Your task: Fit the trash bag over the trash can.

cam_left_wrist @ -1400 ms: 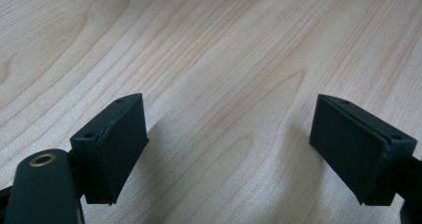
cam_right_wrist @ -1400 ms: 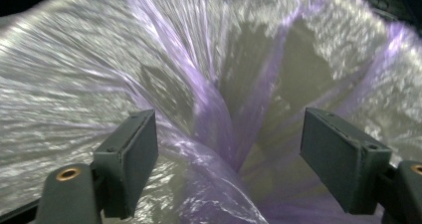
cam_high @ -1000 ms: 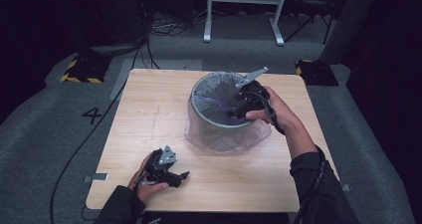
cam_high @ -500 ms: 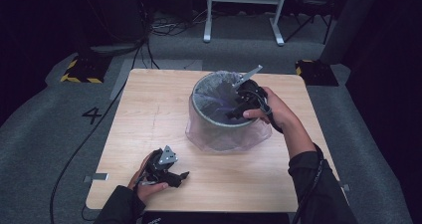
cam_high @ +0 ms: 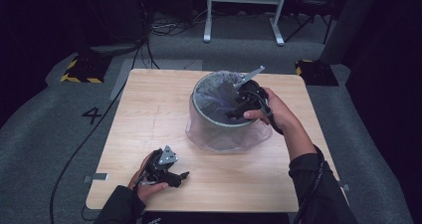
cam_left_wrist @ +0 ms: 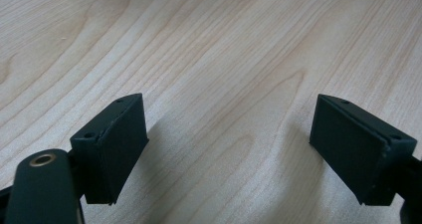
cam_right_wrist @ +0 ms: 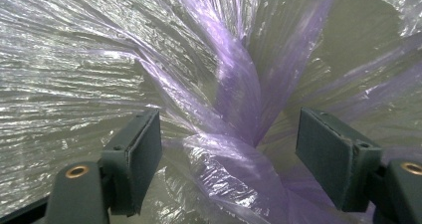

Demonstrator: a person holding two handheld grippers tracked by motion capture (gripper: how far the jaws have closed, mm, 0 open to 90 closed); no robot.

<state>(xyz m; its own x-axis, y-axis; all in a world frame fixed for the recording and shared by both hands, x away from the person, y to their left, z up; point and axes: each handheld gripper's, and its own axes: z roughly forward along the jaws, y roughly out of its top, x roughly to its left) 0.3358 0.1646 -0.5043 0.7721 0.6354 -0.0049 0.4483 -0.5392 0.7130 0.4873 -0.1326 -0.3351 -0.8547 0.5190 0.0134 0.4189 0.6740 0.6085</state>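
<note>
Inside, bunched purple liner (cam_right_wrist: 234, 134) between wide right tongs (cam_right_wrist: 229, 149), untouched.

Checking against both earlier looks: registering next to nothing. Logging only a faint wobble of the grey plate (cam_high: 251, 74) on the right gripper (cam_high: 235, 110), tipping a touch toward the bin's (cam_high: 196, 104) centre and back. Finding no displacement of jaws or purple liner (cam_right_wrist: 234, 94) inside the bin; noting none for the left gripper (cam_high: 180, 176), nearer than the bin.
</note>
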